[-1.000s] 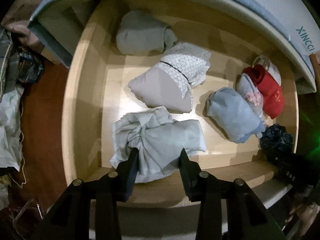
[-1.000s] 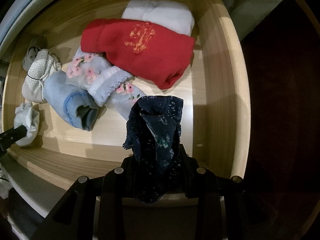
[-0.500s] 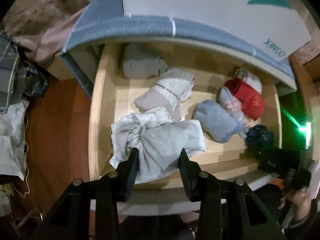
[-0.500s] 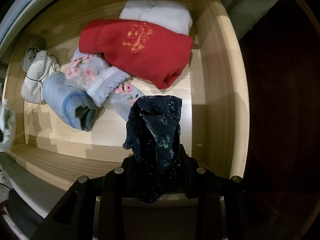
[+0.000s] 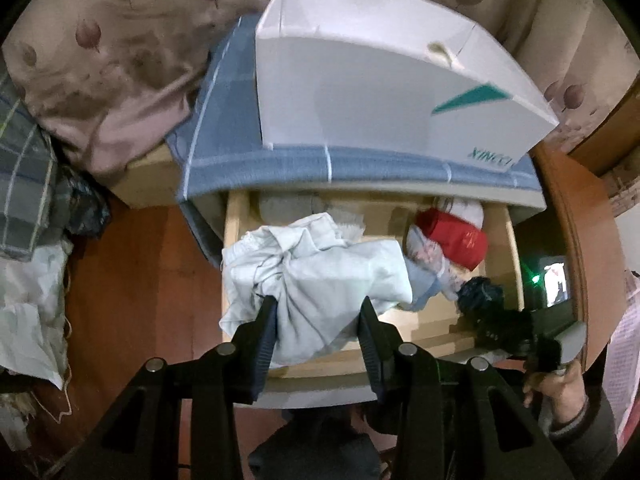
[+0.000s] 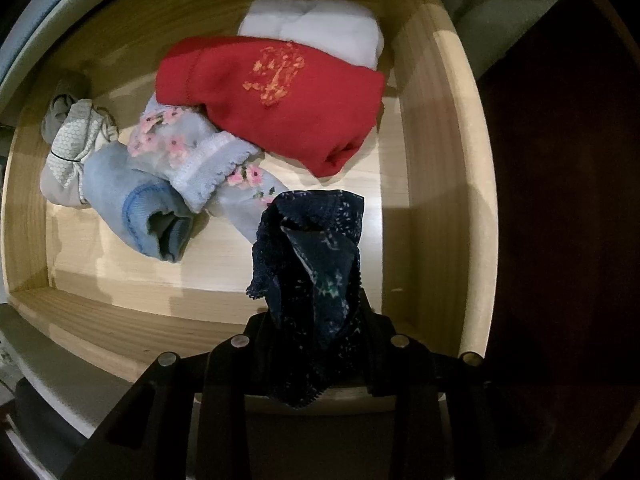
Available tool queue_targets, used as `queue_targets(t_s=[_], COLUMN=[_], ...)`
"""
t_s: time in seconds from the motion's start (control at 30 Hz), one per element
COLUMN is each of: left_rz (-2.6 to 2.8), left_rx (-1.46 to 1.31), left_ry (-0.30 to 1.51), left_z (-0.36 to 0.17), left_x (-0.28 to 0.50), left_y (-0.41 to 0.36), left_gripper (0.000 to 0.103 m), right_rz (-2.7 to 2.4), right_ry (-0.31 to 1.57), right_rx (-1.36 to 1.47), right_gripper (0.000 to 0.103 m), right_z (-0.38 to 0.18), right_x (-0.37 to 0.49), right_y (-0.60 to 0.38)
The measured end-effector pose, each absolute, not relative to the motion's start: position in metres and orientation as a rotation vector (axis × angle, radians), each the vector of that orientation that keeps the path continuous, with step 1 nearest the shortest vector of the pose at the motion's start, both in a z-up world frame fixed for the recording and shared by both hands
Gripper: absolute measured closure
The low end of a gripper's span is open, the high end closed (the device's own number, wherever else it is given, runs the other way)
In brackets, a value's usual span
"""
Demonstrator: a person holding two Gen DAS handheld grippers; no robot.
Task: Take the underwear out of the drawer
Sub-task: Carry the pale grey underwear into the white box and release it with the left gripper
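My left gripper is shut on a bundle of pale blue-white underwear and holds it high above the open wooden drawer. In the right wrist view my right gripper is shut on dark navy lace underwear, just above the drawer's front right corner. Still lying in the drawer are a red piece, a white piece, a floral pale blue piece, a plain light blue roll and a grey patterned piece. The right gripper and the hand holding it show at the left view's lower right.
A white box sits on the blue-checked cloth over the cabinet top. Leaf-patterned fabric and piled clothes lie to the left, above a red-brown floor. A wooden board stands to the right.
My left gripper has risen well above the drawer with the pale bundle, so the cabinet top and white box have come into view. The right gripper has stayed put, holding the navy underwear.
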State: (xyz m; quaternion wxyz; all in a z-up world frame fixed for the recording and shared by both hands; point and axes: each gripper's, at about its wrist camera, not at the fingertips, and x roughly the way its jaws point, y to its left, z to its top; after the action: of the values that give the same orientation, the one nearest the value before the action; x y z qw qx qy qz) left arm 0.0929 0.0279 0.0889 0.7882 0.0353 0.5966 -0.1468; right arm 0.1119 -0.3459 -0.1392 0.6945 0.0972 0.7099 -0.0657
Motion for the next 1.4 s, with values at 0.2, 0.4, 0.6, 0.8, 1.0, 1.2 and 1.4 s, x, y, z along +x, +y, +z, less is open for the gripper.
queue_targets(t_s=[0.2,0.4,0.6,0.8,1.0,1.2,1.4], left_rz=[-0.319,-0.307,-0.304,-0.325,-0.311,-0.292,-0.259], left_rx=[0.064,0.038,0.062,0.078,0.15,0.174,0.137], left_ry=[1.203,1.106,1.008,0.967,0.993,1.052,1.121], left_z=[0.133,0.178,0.206,0.209,0.185,0.153,0.128], left_x=[0.109,0.132,0.153,0.189,0.225,0.248,0.259], left_y=[0.033,0.033,0.019,-0.005,-0.033,-0.047,-0.044], left_gripper=[0.064,0.064,0.064,0.064,0.064,0.063,0.06], right_rz=[-0.16,-0.153,-0.149,-0.144,-0.141,-0.127,-0.114], right_ry=[1.575,1.571,1.567,1.567,1.558,1.554,1.565], right_rx=[0.215,0.238,0.252,0.263,0.298,0.31,0.346], right_gripper=[0.076,0.076,0.076,0.076,0.076,0.076,0.076], right_z=[-0.139,-0.138,-0.139,-0.141,-0.142,-0.141,-0.144], right_x=[0.112,0.111,0.112,0.112,0.111,0.112,0.115], right_y=[-0.342,-0.342,-0.346,-0.356,-0.364,-0.364,-0.364])
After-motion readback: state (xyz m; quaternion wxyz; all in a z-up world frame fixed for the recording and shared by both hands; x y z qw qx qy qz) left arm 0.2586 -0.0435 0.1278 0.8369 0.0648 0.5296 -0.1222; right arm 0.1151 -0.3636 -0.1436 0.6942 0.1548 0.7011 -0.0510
